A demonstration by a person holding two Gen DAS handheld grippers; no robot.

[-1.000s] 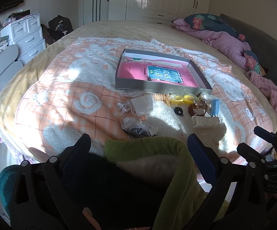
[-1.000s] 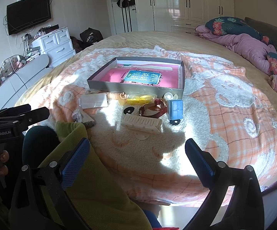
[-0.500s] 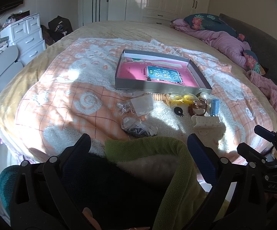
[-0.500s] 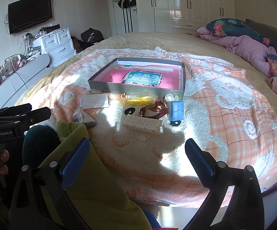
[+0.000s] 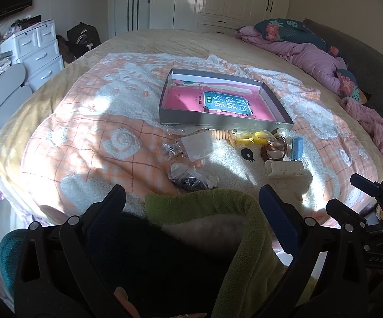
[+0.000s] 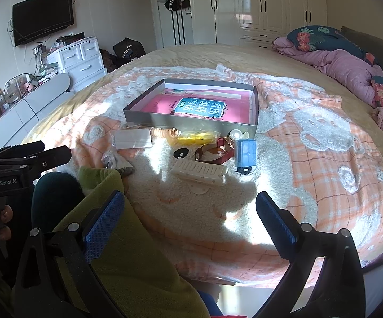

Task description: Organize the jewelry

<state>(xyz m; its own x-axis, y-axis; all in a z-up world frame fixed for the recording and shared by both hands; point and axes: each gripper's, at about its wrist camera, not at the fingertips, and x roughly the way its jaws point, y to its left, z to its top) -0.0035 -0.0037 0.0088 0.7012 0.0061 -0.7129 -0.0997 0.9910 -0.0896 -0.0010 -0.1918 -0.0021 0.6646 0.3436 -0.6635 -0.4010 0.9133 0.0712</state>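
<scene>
Both my grippers held low at bed's near edge, over green fleece: left gripper (image 5: 191, 206) and right gripper (image 6: 190, 212), fingers spread, nothing between them. Jewelry clutter on orange blanket (image 6: 324, 159), just before grey box (image 6: 188, 123): white hair claw (image 6: 199, 171), blue case (image 6: 245, 153), brown strap (image 6: 212, 152). Box holds pink book (image 6: 199, 108).

The left claw (image 6: 56, 156), seen from the right wrist, carries white lettering "GenRobot.AI" on its black body. The pink book (image 6: 199, 107) in the grey box (image 6: 188, 122) bears large Chinese characters "看图说话写话" on a blue panel, upside down here.
</scene>
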